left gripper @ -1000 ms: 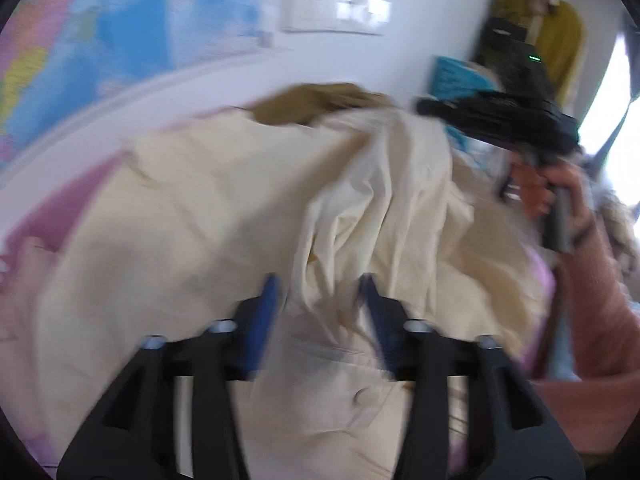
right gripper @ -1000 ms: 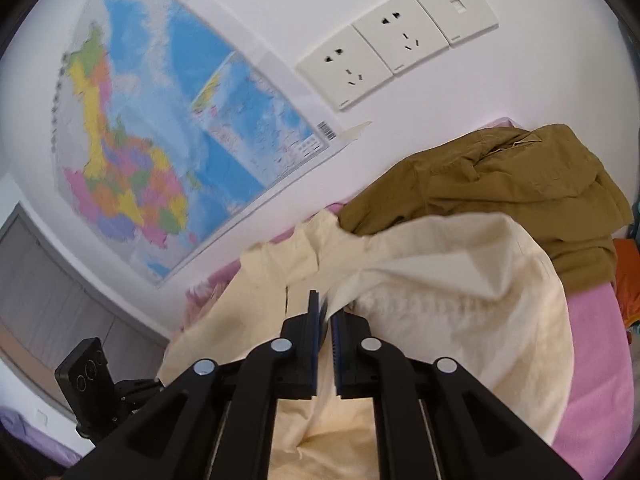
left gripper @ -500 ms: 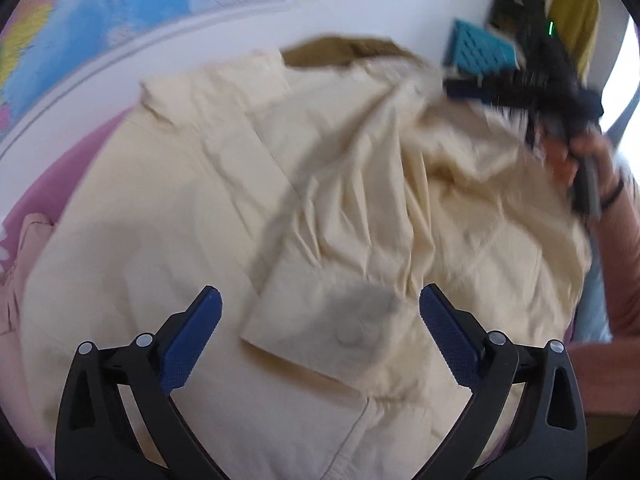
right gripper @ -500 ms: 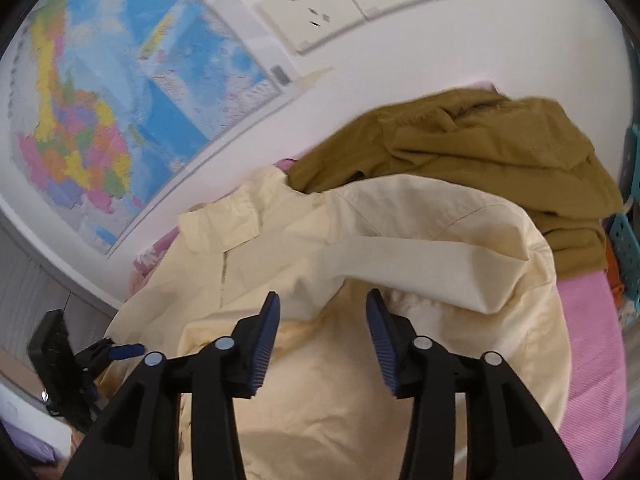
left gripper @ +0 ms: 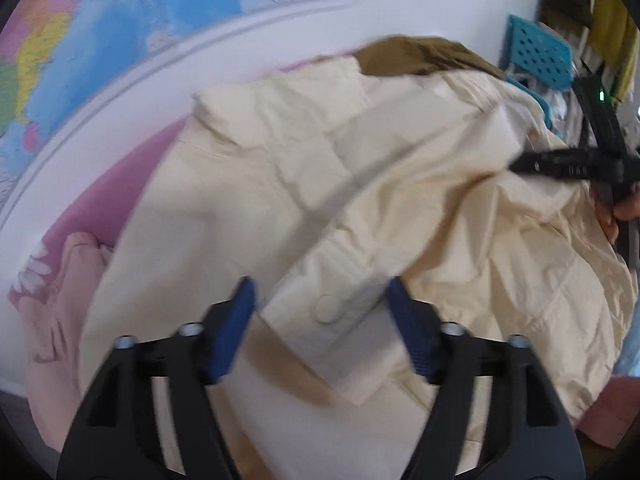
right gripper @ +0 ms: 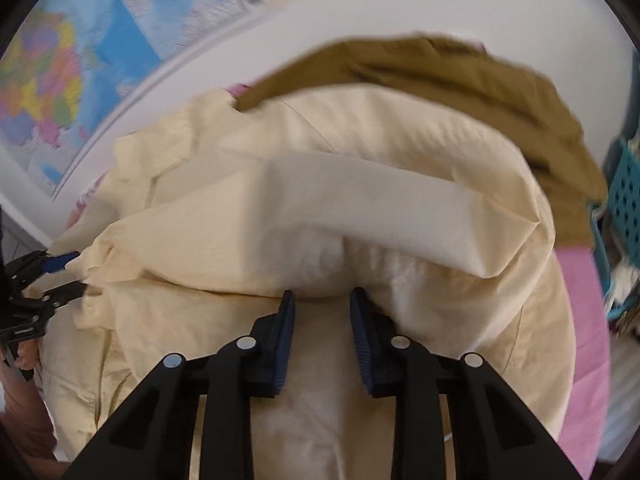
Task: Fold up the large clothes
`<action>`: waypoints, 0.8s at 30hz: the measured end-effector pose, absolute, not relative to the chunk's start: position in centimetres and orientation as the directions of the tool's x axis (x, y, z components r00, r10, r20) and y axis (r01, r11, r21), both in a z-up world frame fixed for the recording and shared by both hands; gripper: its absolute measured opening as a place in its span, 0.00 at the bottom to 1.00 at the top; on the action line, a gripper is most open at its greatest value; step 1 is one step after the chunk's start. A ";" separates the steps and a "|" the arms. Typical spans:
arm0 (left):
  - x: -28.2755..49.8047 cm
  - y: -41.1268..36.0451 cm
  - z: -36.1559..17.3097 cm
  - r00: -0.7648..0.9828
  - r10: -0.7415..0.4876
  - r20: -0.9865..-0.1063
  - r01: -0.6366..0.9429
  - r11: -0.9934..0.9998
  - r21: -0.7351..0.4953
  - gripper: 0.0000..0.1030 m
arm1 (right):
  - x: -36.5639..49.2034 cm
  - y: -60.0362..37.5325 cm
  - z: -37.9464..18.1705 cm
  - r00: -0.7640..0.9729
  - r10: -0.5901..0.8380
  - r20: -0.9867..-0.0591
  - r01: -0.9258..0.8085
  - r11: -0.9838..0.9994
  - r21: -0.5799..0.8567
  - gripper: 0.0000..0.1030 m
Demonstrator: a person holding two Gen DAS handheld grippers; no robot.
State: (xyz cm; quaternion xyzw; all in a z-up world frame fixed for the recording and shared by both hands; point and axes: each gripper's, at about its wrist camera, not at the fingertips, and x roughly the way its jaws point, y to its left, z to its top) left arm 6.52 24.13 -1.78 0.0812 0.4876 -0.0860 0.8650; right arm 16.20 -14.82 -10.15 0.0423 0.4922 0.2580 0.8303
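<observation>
Map [left gripper: 120, 32] on white wall at far left. Pink garment [left gripper: 60, 300] bunched at the left edge of the pink bed cover [left gripper: 116, 200]. Cream shirt [left gripper: 248, 184] spread over the cover, collar toward the wall. Left hand-held gripper [left gripper: 320, 304]: jaws apart and closing, buttoned cuff [left gripper: 332, 312] of the folded-in sleeve between the blue pads, no contact seen. Right hand-held gripper [right gripper: 322, 306]: jaws narrowly apart, closing over shirt cloth; pads not seen pinching it. Olive-brown garment [right gripper: 460, 80] beyond the shirt, overlapping its far edge. Teal basket [right gripper: 624, 188] at far right.
</observation>
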 end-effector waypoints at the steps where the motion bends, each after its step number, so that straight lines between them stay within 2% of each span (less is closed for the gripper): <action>1: 6.1 24.7 -1.4 0.516 -0.087 -0.852 0.221 0.975 0.035 0.76 | 16.0 -14.7 -10.1 0.385 0.457 -0.802 -0.384 0.869 0.311 0.26; 3: 4.5 26.3 0.2 0.549 -0.141 -0.823 0.215 0.976 -0.024 0.79 | 15.4 -14.6 -9.2 0.400 0.441 -0.803 -0.374 0.879 0.296 0.32; 5: 2.4 28.0 1.9 0.612 -0.136 -0.779 0.191 0.981 -0.021 0.85 | 14.5 -14.4 -8.0 0.424 0.460 -0.781 -0.388 0.871 0.302 0.44; 9: -2.0 30.9 4.7 0.702 -0.124 -0.701 0.138 0.990 -0.037 0.91 | 11.3 -13.4 -4.9 0.443 0.538 -0.717 -0.493 0.814 0.307 0.49; 12: -5.5 33.7 5.5 0.747 -0.058 -0.662 0.059 0.998 -0.021 0.95 | 8.0 -11.2 -3.0 0.436 0.596 -0.674 -0.592 0.754 0.284 0.54; 16: -8.0 36.7 3.8 0.729 -0.003 -0.684 -0.034 0.999 -0.041 0.95 | 5.7 -6.7 -2.3 0.375 0.656 -0.655 -0.691 0.669 0.275 0.62; 18: -9.3 38.1 1.9 0.699 -0.020 -0.715 -0.069 0.993 -0.094 0.95 | 5.1 -4.5 -2.6 0.332 0.674 -0.660 -0.723 0.631 0.281 0.62; 24: -13.8 38.9 -2.6 0.646 -0.066 -0.761 -0.081 0.985 -0.155 0.95 | 1.9 1.8 -4.5 0.174 0.702 -0.690 -0.800 0.510 0.316 0.62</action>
